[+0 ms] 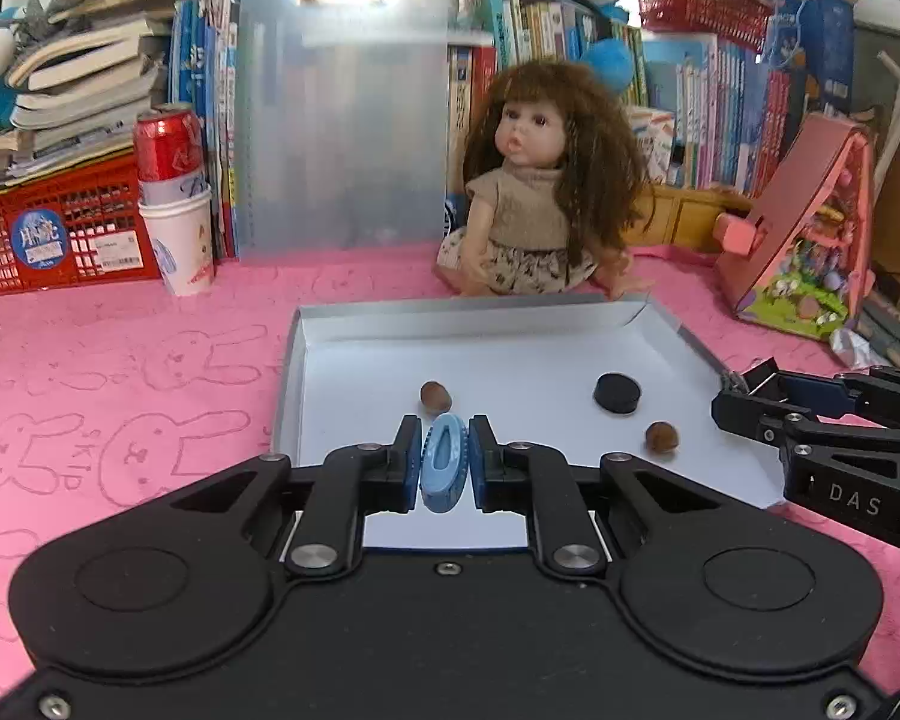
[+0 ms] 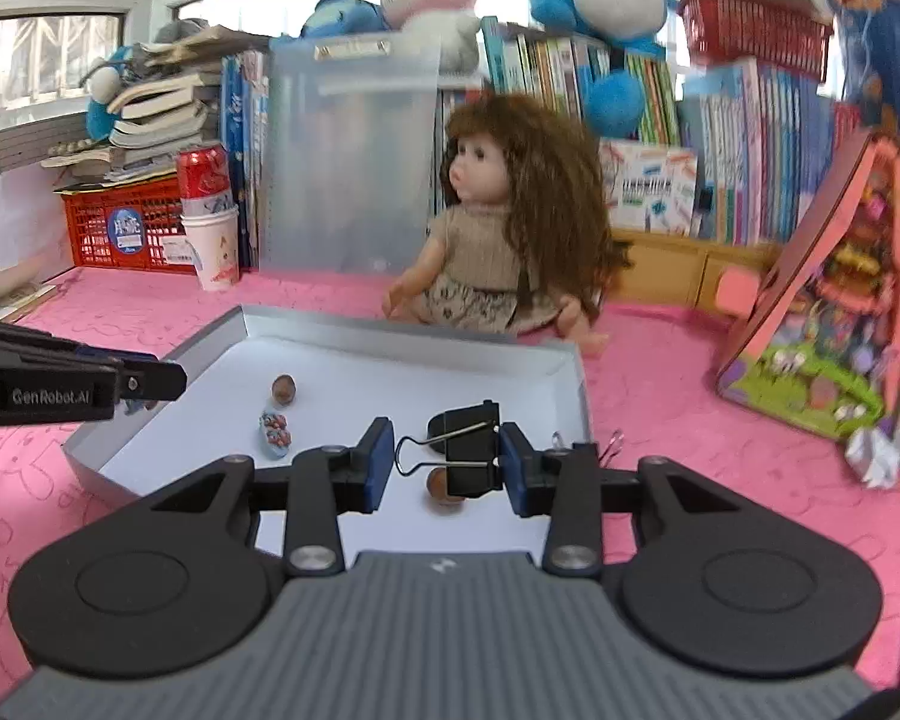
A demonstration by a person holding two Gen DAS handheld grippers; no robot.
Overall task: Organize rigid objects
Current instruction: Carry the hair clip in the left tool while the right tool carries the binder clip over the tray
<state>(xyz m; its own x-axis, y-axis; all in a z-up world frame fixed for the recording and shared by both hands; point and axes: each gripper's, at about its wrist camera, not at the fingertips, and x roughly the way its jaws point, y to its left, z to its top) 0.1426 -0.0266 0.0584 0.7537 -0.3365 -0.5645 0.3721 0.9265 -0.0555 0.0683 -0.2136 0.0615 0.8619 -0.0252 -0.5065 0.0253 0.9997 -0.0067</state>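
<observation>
A shallow white box lid (image 1: 342,324) (image 2: 390,336) lies on the pink cloth. My left gripper (image 1: 444,461) is shut on a blue oval clip (image 1: 444,462) and holds it over the lid's near edge. The clip shows in the right wrist view (image 2: 275,434) low over the lid floor. My right gripper (image 2: 447,463) is shut on a black binder clip (image 2: 471,450) above the lid's right side. Two brown nuts (image 1: 436,396) (image 1: 662,437) and a black disc (image 1: 617,393) lie in the lid. The right gripper shows at the lid's right edge (image 1: 750,402).
A doll (image 1: 540,180) sits just behind the lid. A clear plastic board (image 1: 342,120), a cup with a red can (image 1: 177,228), a red crate (image 1: 54,234) and books stand at the back. A pink toy house (image 1: 810,240) is at the right.
</observation>
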